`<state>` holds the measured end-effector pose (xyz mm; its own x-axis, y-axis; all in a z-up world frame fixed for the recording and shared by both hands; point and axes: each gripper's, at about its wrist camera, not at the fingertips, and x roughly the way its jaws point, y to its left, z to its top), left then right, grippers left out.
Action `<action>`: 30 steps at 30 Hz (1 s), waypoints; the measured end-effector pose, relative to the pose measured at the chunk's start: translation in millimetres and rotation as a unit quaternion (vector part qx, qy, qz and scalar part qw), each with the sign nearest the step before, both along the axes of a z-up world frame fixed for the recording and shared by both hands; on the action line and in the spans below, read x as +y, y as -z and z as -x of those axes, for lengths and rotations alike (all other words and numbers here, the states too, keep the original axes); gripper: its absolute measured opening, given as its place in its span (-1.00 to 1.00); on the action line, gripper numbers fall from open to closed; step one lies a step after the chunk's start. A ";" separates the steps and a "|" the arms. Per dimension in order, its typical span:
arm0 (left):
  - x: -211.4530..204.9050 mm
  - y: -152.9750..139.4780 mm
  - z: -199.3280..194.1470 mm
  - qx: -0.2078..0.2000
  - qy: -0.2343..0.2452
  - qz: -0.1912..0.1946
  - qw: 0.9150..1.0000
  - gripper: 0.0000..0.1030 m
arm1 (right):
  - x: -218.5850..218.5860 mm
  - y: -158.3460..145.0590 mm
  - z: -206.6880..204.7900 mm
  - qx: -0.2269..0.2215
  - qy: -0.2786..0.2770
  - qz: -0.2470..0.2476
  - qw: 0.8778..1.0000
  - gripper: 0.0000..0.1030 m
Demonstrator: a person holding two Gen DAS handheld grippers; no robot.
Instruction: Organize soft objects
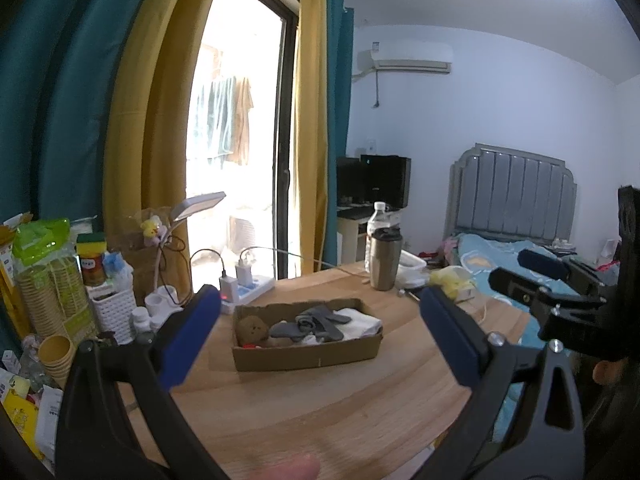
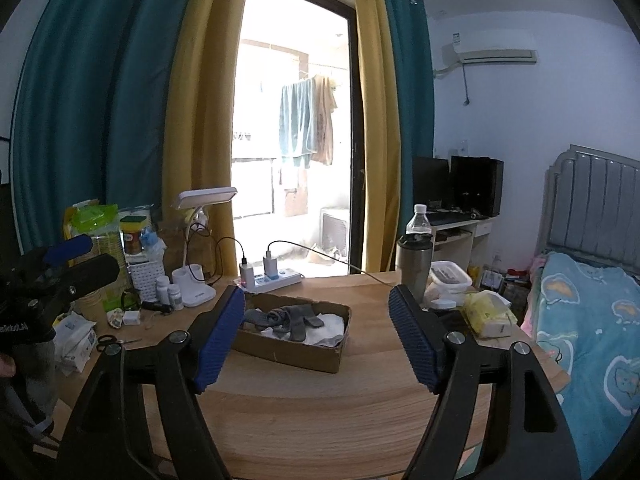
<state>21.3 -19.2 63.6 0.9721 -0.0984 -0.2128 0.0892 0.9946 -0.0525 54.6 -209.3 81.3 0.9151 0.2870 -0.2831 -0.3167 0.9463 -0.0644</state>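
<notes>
1. Both grippers stand with their blue-padded fingers spread wide and nothing between the pads: the left gripper [image 1: 320, 320] and the right gripper [image 2: 316, 330] each hang above the wooden table [image 2: 300, 408], touching nothing.
2. Beyond the left fingertips [image 1: 208, 304], centred in the gap between them, sits the shallow cardboard box [image 1: 306, 354] on the table, well clear of the pads.
3. Inside it lie grey socks [image 1: 308, 322] on a white cloth [image 1: 362, 322], with a brown plush toy [image 1: 251, 330] at the end nearer the left finger.
4. From the right gripper's view the same box [image 2: 292, 350] lies ahead, closer to the left-side finger [image 2: 220, 340], which covers its near corner; grey socks [image 2: 286, 320] rest on the white cloth [image 2: 330, 326].
5. A steel tumbler [image 2: 414, 266] stands beyond the right-side finger.
</notes>
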 end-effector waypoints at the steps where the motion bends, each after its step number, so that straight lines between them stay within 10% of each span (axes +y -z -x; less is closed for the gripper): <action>1: 0.2 0.1 0.3 0.000 -0.001 0.000 1.000 0.95 | 1.0 0.3 0.2 0.001 -0.001 0.000 1.000 0.50; 30: -6.9 3.9 1.1 0.011 0.008 -0.005 1.000 0.95 | 4.4 2.2 2.4 0.006 -0.004 0.002 1.000 0.51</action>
